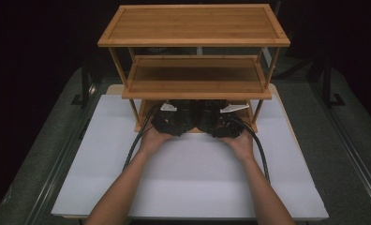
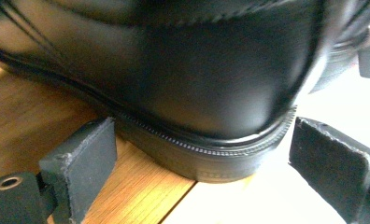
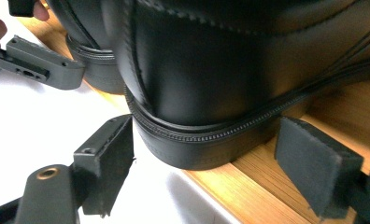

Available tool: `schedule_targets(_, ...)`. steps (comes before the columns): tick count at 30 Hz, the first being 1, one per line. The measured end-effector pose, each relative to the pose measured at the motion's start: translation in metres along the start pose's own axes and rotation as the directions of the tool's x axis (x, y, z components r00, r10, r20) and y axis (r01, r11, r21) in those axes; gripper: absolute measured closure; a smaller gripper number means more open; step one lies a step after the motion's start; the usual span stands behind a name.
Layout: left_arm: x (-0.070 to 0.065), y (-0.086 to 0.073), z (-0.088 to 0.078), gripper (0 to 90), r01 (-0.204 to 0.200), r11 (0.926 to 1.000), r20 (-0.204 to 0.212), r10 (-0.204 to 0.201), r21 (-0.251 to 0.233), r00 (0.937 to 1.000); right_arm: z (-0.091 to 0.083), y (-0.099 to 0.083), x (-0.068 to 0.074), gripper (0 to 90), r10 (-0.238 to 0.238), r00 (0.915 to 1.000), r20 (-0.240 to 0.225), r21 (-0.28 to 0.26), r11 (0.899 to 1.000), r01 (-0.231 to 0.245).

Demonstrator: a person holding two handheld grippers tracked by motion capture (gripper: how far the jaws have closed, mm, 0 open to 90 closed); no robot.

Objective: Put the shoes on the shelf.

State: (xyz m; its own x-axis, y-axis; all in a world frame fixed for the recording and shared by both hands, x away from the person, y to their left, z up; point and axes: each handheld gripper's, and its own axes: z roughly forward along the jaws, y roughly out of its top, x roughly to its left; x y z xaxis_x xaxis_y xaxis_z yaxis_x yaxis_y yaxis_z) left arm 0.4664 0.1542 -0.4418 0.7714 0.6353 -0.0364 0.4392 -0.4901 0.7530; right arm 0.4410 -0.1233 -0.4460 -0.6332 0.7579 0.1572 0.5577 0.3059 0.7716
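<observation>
Holding both grippers' jaws spread round two black shoes' heels (image 2: 206, 116) (image 3: 206, 93), not pinching, we feared they might slide off the shelf (image 3: 267, 196).

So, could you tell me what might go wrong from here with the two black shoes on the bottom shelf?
1. Each shoe's heel overhangs the shelf edge: the left shoe and the right shoe could tip or slide off the bottom shelf if nudged.
2. The left gripper and right gripper straddle the heels with open jaws; closing on smooth, rounded leather might slip.
3. The hands work close together under the middle shelf, so the grippers may collide.
</observation>
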Motion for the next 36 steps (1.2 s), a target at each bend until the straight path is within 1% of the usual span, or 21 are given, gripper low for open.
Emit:
schedule_targets(1, 0.000, 0.000, -0.001, 7.3, 0.007, 1.0000, 0.000, -0.007, -0.006, 1.0000, -0.001, 0.001, 0.000, 18.7, -0.002, 1.0000, 0.001, -0.006, 1.000, 0.002)
schedule_targets(3, 0.000, 0.001, -0.005, 7.3, -0.001, 1.0000, 0.000, 0.001, -0.002, 1.0000, -0.004, 0.002, 0.000, 17.6, -0.004, 0.9999, 0.009, -0.012, 1.000, 0.004)
schedule_targets(4, 0.000, 0.001, -0.006, 7.3, 0.005, 1.0000, 0.003, -0.005, -0.007, 1.0000, -0.006, 0.002, 0.000, 16.3, -0.002, 0.9998, 0.022, -0.010, 1.000, 0.002)
schedule_targets(6, 0.000, 0.000, -0.011, 7.2, 0.000, 1.0000, 0.006, 0.000, 0.002, 1.0000, -0.010, 0.002, 0.000, 14.8, -0.002, 0.9993, 0.037, -0.015, 1.000, 0.003)
schedule_targets(8, -0.001, -0.002, -0.016, 7.3, -0.007, 1.0000, 0.006, 0.007, 0.003, 1.0000, -0.015, -0.001, -0.001, 13.1, 0.002, 0.9992, 0.040, -0.017, 1.000, -0.001)
schedule_targets(9, -0.002, -0.003, -0.020, 7.3, -0.009, 0.9999, 0.009, 0.009, 0.005, 0.9999, -0.017, -0.003, 0.000, 12.4, 0.005, 0.9984, 0.056, -0.014, 1.000, -0.005)
schedule_targets(10, -0.003, -0.004, -0.023, 7.3, -0.006, 1.0000, 0.005, 0.005, 0.005, 1.0000, -0.020, -0.005, 0.001, 11.4, -0.004, 0.9978, 0.066, -0.007, 1.000, 0.005)
schedule_targets(12, -0.004, -0.007, -0.032, 7.3, -0.033, 0.9994, 0.011, 0.033, 0.007, 0.9994, -0.027, -0.010, 0.002, 9.5, -0.014, 0.9970, 0.076, -0.003, 1.000, 0.015)
schedule_targets(14, -0.006, -0.012, -0.042, 7.2, -0.053, 0.9985, 0.008, 0.053, 0.017, 0.9986, -0.037, -0.017, 0.002, 8.5, -0.008, 0.9970, 0.077, -0.005, 1.000, 0.009)
schedule_targets(16, -0.009, -0.020, -0.053, 7.2, -0.043, 0.9990, 0.000, 0.043, 0.013, 0.9991, -0.047, -0.024, 0.002, 7.2, -0.012, 0.9970, 0.076, -0.013, 1.000, 0.013)
schedule_targets(17, -0.010, -0.022, -0.057, 7.3, -0.049, 0.9987, -0.002, 0.049, 0.013, 0.9988, -0.053, -0.028, 0.003, 7.1, -0.014, 0.9966, 0.081, -0.017, 1.000, 0.016)
schedule_targets(20, -0.015, -0.034, -0.074, 7.2, -0.053, 0.9986, -0.005, 0.053, 0.008, 0.9986, -0.070, -0.041, 0.004, 7.0, -0.032, 0.9954, 0.090, -0.023, 0.999, 0.034)
schedule_targets(22, -0.019, -0.044, -0.085, 7.3, -0.051, 0.9987, -0.005, 0.051, 0.002, 0.9987, -0.080, -0.050, 0.004, 7.0, -0.028, 0.9951, 0.095, -0.031, 0.999, 0.031)
schedule_targets(24, -0.022, -0.055, -0.096, 7.2, -0.058, 0.9983, -0.006, 0.058, 0.004, 0.9983, -0.092, -0.060, 0.004, 7.0, -0.021, 0.9954, 0.093, -0.034, 0.999, 0.025)
schedule_targets(26, -0.026, -0.068, -0.109, 7.2, -0.055, 0.9985, -0.011, 0.055, 0.007, 0.9984, -0.105, -0.073, 0.004, 6.8, -0.016, 0.9950, 0.098, -0.031, 0.999, 0.019)
schedule_targets(27, -0.026, -0.073, -0.113, 7.2, -0.056, 0.9984, -0.015, 0.056, 0.010, 0.9983, -0.110, -0.078, 0.004, 5.1, -0.014, 0.9949, 0.100, -0.027, 1.000, 0.017)
schedule_targets(29, -0.029, -0.086, -0.125, 7.2, -0.043, 0.9990, -0.026, 0.044, 0.005, 0.9987, -0.118, -0.088, 0.005, 2.9, -0.008, 0.9934, 0.114, -0.015, 1.000, 0.010)
schedule_targets(32, -0.030, -0.101, -0.141, 7.2, -0.029, 0.9996, -0.041, 0.030, 0.005, 0.9987, -0.131, -0.104, 0.006, 2.9, 0.002, 0.9932, 0.116, -0.004, 1.000, -0.002)
schedule_targets(33, -0.032, -0.109, -0.147, 7.2, -0.020, 0.9998, -0.053, 0.020, 0.004, 0.9984, -0.136, -0.110, 0.006, 2.9, 0.000, 0.9928, 0.120, 0.003, 1.000, -0.001)
schedule_targets(34, -0.032, -0.113, -0.152, 7.2, -0.020, 0.9997, -0.057, 0.021, 0.011, 0.9982, -0.141, -0.116, 0.007, 2.9, -0.003, 0.9914, 0.131, 0.012, 1.000, 0.002)
schedule_targets(36, -0.034, -0.126, -0.162, 7.1, -0.001, 0.9998, -0.066, 0.002, 0.019, 0.9978, -0.148, -0.123, 0.009, 3.0, -0.009, 0.9894, 0.145, 0.026, 1.000, 0.005)
